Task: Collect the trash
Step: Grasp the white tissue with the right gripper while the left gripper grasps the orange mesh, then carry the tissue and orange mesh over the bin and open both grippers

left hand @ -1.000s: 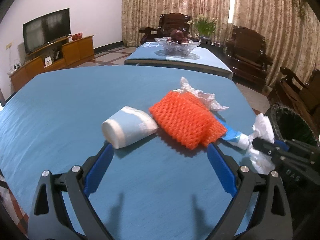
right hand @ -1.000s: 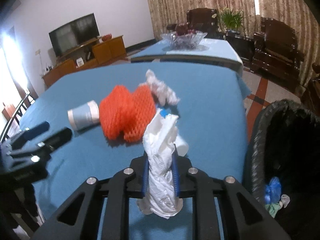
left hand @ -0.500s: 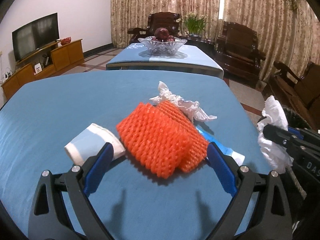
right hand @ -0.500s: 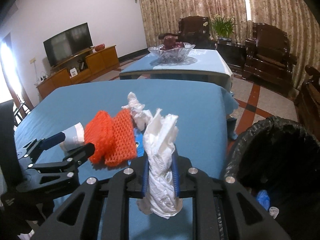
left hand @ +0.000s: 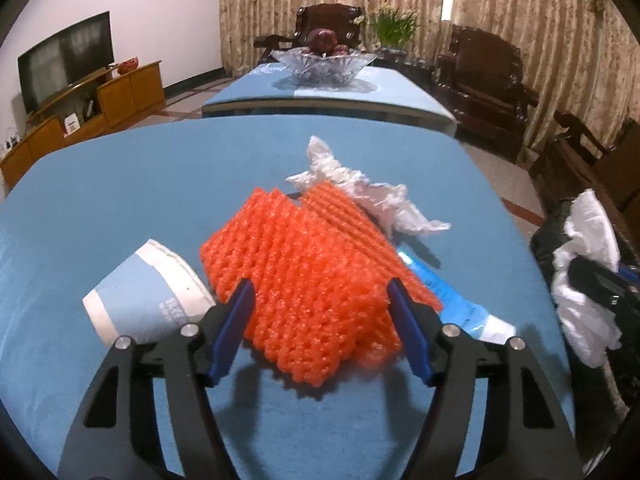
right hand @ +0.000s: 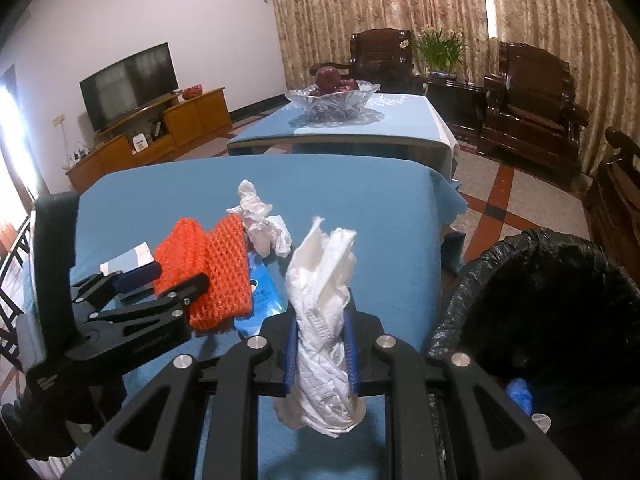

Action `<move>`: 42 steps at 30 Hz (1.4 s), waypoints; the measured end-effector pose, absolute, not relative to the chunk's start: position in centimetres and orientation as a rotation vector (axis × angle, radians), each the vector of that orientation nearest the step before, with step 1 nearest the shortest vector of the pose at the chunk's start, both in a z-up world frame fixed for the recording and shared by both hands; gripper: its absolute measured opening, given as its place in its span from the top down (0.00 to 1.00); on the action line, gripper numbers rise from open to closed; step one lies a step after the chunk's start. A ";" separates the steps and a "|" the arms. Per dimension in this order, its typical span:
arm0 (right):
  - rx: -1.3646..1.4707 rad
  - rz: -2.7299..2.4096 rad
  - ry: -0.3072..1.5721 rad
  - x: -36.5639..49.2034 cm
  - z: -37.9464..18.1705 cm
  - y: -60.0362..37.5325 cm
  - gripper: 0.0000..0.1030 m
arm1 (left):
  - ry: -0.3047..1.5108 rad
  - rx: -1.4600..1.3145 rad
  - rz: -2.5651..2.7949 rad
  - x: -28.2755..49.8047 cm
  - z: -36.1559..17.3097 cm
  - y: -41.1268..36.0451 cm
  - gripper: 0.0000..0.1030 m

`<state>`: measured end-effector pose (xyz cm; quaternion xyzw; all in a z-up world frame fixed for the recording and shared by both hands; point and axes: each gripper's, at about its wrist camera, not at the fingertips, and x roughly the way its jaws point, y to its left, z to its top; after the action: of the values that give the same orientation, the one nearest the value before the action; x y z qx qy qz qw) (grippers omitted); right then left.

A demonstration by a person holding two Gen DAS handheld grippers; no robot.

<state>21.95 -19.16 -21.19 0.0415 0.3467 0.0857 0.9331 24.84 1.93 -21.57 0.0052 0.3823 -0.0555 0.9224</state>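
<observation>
An orange foam net [left hand: 308, 280] lies on the blue table [left hand: 140, 184]; it also shows in the right wrist view [right hand: 212, 268]. My left gripper [left hand: 320, 320] is open, its blue fingers on either side of the net's near end. A paper cup [left hand: 148, 300] lies on its side just left of it. A crumpled white plastic wrap [left hand: 360, 192] and a blue tube [left hand: 448, 304] lie beyond and right. My right gripper [right hand: 320, 344] is shut on a white tissue wad [right hand: 324, 300], held beside the bin [right hand: 560, 320].
The black-lined bin stands off the table's right edge with some trash at its bottom. A second table with a glass fruit bowl [right hand: 332, 98] stands behind. Dark wooden chairs [right hand: 528, 100] line the curtain wall, and a TV cabinet [right hand: 148, 136] stands at left.
My left gripper moved forward and narrowed around the orange net's near end. My right gripper lifted and drew the tissue toward the bin side.
</observation>
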 end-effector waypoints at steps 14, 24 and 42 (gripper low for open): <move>0.068 0.197 0.705 21.4 -21.0 -18.3 0.81 | 0.765 -0.021 -0.150 24.2 -20.3 3.0 0.79; 0.070 0.222 0.683 20.4 -20.1 -18.3 0.81 | 0.676 -0.057 -0.145 20.6 -16.6 4.5 0.80; 0.027 0.264 0.605 16.2 -15.1 -18.4 0.81 | 0.605 -0.037 -0.227 14.3 -11.6 3.1 0.80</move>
<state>16.22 -18.36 -15.07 0.0130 0.2969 0.1298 0.9459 14.31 3.07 -11.61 -0.0183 0.2972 -0.1115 0.9481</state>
